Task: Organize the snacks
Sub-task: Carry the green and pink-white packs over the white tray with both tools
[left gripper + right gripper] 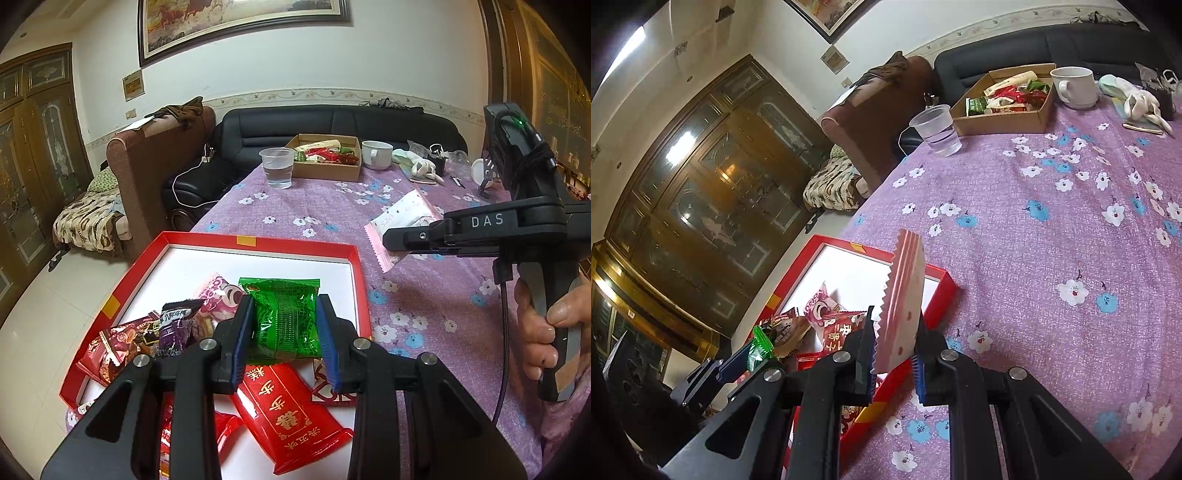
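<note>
My left gripper (pixel 284 325) is shut on a green snack packet (pixel 286 317), held just above the red-rimmed box lid (pixel 258 242) at the table's near left corner. Several wrapped snacks lie in the lid, among them a long red packet (pixel 291 413), a pink packet (pixel 218 295) and a dark purple one (pixel 177 325). My right gripper (pixel 895 350) is shut on a pink-and-white snack packet (pixel 903 295), which stands on edge over the lid's right rim (pixel 938 291). In the left wrist view that packet (pixel 402 218) juts from the right gripper's fingers (pixel 410 236).
A purple flowered tablecloth (pixel 1034 240) covers the table. At the far end stand a plastic cup of water (pixel 277 166), a cardboard box of snacks (pixel 325 157), a white mug (pixel 376 153) and small clutter (pixel 424 166). A black sofa (pixel 332 122) and brown armchair (pixel 147 162) lie beyond.
</note>
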Tool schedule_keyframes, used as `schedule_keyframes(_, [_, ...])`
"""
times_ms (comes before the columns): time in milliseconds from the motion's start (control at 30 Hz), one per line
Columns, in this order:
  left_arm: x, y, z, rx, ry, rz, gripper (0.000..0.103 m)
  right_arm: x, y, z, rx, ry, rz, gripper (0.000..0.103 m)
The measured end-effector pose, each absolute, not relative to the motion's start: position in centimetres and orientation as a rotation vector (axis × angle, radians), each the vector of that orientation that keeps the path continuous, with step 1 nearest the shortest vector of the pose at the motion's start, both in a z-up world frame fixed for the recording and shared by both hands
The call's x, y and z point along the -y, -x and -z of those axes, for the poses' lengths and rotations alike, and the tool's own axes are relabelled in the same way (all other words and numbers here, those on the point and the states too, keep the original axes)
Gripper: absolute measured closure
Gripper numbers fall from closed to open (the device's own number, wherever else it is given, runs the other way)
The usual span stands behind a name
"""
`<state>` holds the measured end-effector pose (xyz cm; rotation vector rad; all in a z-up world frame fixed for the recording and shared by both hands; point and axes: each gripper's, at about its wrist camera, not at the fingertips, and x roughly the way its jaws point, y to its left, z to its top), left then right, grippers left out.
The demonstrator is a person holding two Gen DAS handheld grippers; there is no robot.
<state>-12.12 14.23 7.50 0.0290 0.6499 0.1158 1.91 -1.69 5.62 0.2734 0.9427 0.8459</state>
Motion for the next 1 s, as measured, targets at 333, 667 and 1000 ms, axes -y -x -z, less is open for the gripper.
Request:
schedule_keyframes(333, [-14.9,12.2,-7.5,-0.656,-0.021,-0.134,0.072,1.6,-1.9,-5.6,-0.943,-0.274,-0.849,0.088])
schedule_keyframes(667, [-15.5,12.1,-7.2,-0.665,-0.015,-0.150,0.072,0.9,-1.5,-5.6,-0.941,-0.260,-0.868,0.088])
schedule_keyframes(1000, [-15.9,12.0,-6.9,-0.670,-0.011,-0.161,0.072,-0.9,-0.3,-5.4,-0.937,-0.221,-0.911,0.086])
